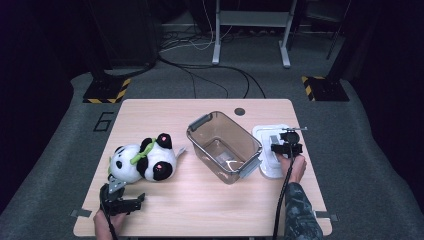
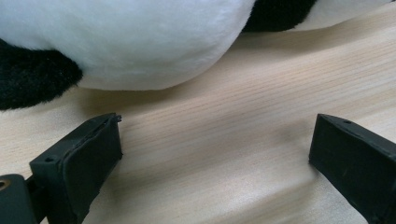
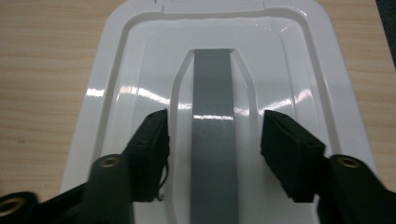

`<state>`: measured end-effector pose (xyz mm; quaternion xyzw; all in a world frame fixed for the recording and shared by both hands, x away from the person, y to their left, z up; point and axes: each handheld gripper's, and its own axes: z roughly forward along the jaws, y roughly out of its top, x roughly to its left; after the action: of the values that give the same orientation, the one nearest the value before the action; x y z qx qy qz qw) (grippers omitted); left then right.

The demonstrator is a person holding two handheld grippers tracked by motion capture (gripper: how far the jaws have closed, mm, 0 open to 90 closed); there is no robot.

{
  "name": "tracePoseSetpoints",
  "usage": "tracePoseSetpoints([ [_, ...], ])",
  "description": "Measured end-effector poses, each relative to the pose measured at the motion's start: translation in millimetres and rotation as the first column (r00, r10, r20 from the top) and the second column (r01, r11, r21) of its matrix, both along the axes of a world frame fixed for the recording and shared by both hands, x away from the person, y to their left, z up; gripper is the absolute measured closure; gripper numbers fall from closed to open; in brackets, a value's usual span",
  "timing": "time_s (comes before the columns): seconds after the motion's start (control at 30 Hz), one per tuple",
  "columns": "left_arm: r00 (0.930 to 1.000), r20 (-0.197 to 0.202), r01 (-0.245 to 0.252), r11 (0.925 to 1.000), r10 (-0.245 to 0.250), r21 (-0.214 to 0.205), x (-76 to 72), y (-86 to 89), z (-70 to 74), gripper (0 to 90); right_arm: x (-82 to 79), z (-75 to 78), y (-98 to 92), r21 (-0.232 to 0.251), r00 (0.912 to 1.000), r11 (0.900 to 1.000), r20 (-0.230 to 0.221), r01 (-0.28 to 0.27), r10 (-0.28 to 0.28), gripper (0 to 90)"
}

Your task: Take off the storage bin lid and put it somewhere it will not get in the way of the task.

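Observation:
A black-and-white panda plush (image 1: 142, 160) with a green collar lies on its side at the table's left. My left gripper (image 1: 125, 195) sits just in front of it, open, with bare wood between its fingers (image 2: 91, 149); the plush's white belly (image 2: 140, 42) is a short way beyond the tips. A clear plastic bin (image 1: 225, 147) with grey handles stands mid-table. To its right lies a white lid (image 1: 270, 167). My right gripper (image 1: 286, 146) hovers low over the lid (image 3: 130, 84), open, its jaws on either side of the grey handle strip (image 3: 212, 93).
The wooden table (image 1: 200, 200) has bare room along its front and back. A dark round grommet (image 1: 240, 111) sits near the far edge. Beyond the table are grey carpet, cables and stand legs with yellow-black taped bases (image 1: 106, 92).

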<state>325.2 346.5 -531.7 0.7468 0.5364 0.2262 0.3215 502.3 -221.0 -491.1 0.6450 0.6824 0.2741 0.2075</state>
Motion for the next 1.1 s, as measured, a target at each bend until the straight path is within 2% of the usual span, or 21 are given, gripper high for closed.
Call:
tracePoseSetpoints([
  [0.03, 1.0000, 0.000, 0.000, 1.0000, 0.000, 0.000, 0.0, 0.0, 0.0, 1.9, -2.7, 2.4, -0.4, 0.008, 1.0000, 1.0000, -0.001, 0.004, -0.004, 33.7],
  [0.07, 1.0000, 0.000, 0.000, 1.0000, 0.000, 0.000, 0.0, 0.0, 0.0, 1.9, -2.7, 2.4, -0.4, 0.008, 1.0000, 1.0000, -0.001, 0.004, -0.004, 33.7],
  [0.1, 1.0000, 0.000, 0.000, 1.0000, 0.000, 0.000, 0.0, 0.0, 0.0, 1.9, -8.5, 7.0, -3.8, 0.035, 0.9999, 0.9994, 0.013, -0.008, 0.008, 24.4],
  [0.17, 1.0000, 0.000, 0.000, 1.0000, 0.000, 0.000, 0.0, 0.0, 0.0, 1.9, -12.2, 9.2, -5.2, 0.047, 0.9998, 0.9988, 0.011, -0.016, 0.015, 20.9],
  [0.2, 1.0000, 0.000, 0.000, 1.0000, 0.000, 0.000, 0.0, 0.0, 0.0, 1.9, -21.5, 12.7, -8.2, 0.053, 0.9989, 0.9980, 0.033, -0.034, 0.032, 16.8],
  [0.3, 1.0000, 0.000, 0.001, 1.0000, -0.001, 0.000, 0.0, 0.0, 0.0, 1.9, -37.5, 17.7, -13.7, 0.055, 0.9975, 0.9970, 0.049, -0.054, 0.051, 12.5],
  [0.33, 1.0000, 0.000, 0.001, 1.0000, -0.001, 0.000, 0.0, 0.0, 0.0, 1.9, -37.5, 17.7, -13.7, 0.055, 0.9975, 0.9970, 0.049, -0.054, 0.051, 12.5],
  [0.37, 1.0000, 0.000, 0.000, 1.0000, 0.000, 0.000, 0.0, 0.0, 0.0, 1.9, -48.3, 21.4, -17.6, 0.050, 0.9963, 0.9968, 0.061, -0.063, 0.060, 8.1],
  [0.47, 1.0000, 0.000, 0.001, 1.0000, -0.001, 0.001, 0.0, 0.0, 0.0, 1.9, -59.1, 24.9, -20.8, 0.052, 0.9952, 0.9961, 0.072, -0.071, 0.067, 3.9],
  [0.5, 1.0000, 0.000, 0.001, 1.0000, -0.001, 0.000, 0.0, 0.0, 0.0, 1.9, -69.1, 26.7, -22.9, 0.059, 0.9928, 0.9942, 0.084, -0.090, 0.085, 0.0],
  [0.53, 1.0000, 0.000, 0.001, 1.0000, -0.001, 0.000, 0.0, 0.0, 0.0, 1.9, -69.1, 26.7, -22.9, 0.059, 0.9928, 0.9942, 0.084, -0.090, 0.085, 0.0],
  [0.6, 1.0000, 0.000, 0.001, 1.0000, -0.001, 0.000, 0.0, 0.0, 0.0, 1.9, -79.2, 27.8, -23.5, 0.049, 0.9910, 0.9932, 0.088, -0.105, 0.101, 0.0],
  [0.63, 1.0000, 0.000, 0.001, 1.0000, -0.001, 0.001, 0.0, 0.0, 0.0, 1.9, -90.0, 27.9, -23.6, 0.051, 0.9893, 0.9930, 0.106, -0.106, 0.101, 0.0],
  [0.73, 1.0000, 0.000, 0.001, 1.0000, -0.001, 0.001, 0.0, 0.0, 0.0, 1.9, -99.9, 26.2, -23.3, 0.048, 0.9883, 0.9928, 0.112, -0.110, 0.104, 0.0],
  [0.77, 1.0000, 0.000, 0.001, 1.0000, -0.001, 0.000, 0.0, 0.0, 0.0, 1.9, -108.7, 23.3, -22.8, 0.039, 0.9873, 0.9928, 0.117, -0.113, 0.108, 0.0],
  [0.87, 1.0000, 0.002, 0.001, 1.0000, -0.001, 0.002, 0.1, 0.1, 0.0, 1.9, -116.8, 20.4, -21.7, 0.034, 0.9864, 0.9932, 0.126, -0.111, 0.106, 0.0],
  [0.9, 1.0000, 0.001, 0.001, 1.0000, -0.001, 0.002, 0.1, 0.1, 0.0, 1.9, -125.3, 16.6, -20.6, 0.043, 0.9831, 0.9928, 0.150, -0.112, 0.105, 0.0],
  [0.93, 1.0000, 0.001, 0.001, 1.0000, -0.001, 0.002, 0.1, 0.1, 0.0, 1.9, -128.7, 13.9, -19.3, 0.035, 0.9822, 0.9926, 0.153, -0.117, 0.110, 0.0],
  [0.97, 1.0000, 0.002, 0.000, 1.0000, 0.000, 0.001, 0.1, 0.0, 0.0, 1.9, -128.7, 13.9, -19.3, 0.035, 0.9822, 0.9926, 0.153, -0.117, 0.110, 0.0],
  [1.03, 1.0000, 0.002, 0.001, 1.0000, -0.001, 0.002, 0.1, 0.1, 0.0, 1.9, -137.5, 4.5, -14.5, -0.013, 0.9824, 0.9901, 0.123, -0.140, 0.141, 0.0],
  [1.1, 1.0000, 0.001, 0.001, 1.0000, -0.001, 0.002, 0.1, 0.1, 0.0, 1.9, -140.9, 1.1, -14.2, -0.015, 0.9813, 0.9890, 0.123, -0.147, 0.148, 0.0],
])
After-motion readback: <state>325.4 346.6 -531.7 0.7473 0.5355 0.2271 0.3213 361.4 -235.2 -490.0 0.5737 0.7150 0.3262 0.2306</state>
